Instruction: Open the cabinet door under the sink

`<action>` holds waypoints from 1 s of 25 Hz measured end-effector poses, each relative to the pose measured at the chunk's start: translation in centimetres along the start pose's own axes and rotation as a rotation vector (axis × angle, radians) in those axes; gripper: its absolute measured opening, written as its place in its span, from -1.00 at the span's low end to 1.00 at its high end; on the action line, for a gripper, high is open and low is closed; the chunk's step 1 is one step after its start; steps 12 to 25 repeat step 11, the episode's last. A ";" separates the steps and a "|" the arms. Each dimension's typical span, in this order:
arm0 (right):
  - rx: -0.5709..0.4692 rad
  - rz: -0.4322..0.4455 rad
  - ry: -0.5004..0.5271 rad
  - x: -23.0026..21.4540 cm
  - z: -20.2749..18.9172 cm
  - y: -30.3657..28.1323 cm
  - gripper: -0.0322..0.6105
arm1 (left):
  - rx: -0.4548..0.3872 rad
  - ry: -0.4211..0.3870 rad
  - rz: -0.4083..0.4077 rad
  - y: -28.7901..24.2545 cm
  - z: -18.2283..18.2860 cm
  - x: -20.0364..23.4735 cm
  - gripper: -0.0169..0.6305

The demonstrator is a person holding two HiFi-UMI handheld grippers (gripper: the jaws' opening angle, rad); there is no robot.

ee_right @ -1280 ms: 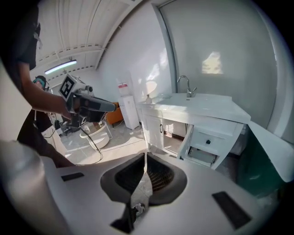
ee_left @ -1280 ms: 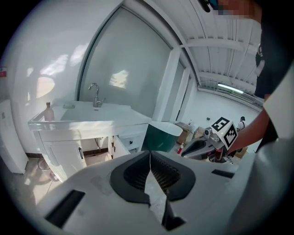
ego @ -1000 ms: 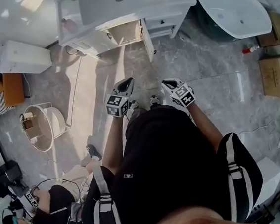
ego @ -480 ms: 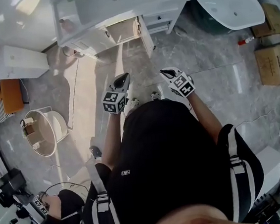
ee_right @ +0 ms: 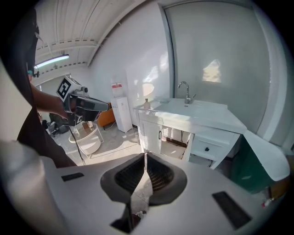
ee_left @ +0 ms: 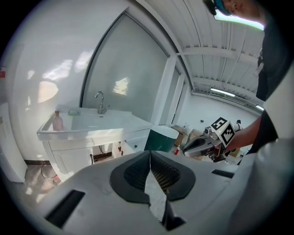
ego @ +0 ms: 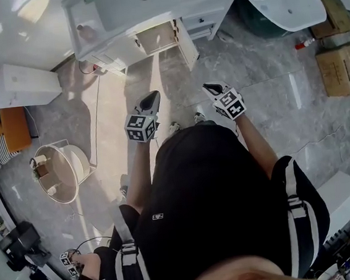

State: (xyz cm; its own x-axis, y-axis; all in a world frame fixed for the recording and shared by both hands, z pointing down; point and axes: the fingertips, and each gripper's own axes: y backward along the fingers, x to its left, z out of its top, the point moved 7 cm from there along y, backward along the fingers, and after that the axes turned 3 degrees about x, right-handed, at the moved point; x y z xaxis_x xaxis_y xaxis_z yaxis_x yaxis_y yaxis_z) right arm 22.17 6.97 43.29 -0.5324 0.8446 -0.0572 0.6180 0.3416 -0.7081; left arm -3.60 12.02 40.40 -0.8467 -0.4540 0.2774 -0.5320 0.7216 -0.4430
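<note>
Head view shows left gripper and right gripper jaws clenched empty, cabinet door edge-on, interior mostly hidden.

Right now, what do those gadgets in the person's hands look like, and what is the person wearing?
The left hand-held gripper and right hand-held gripper each have a pale grey body, dark tapered jaws with ribbed black pads, and a cube of black-and-white square markers. The person wears a black short-sleeved top with white stripes at the sleeves.

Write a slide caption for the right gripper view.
Right gripper, shut and empty, aimed at the cabinet under the sink, one door open.
</note>
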 end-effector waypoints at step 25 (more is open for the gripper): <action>-0.050 -0.086 -0.046 3.2 1.7 -1.8 -0.67 | 0.015 -0.044 -0.063 2.8 -0.8 3.4 -0.90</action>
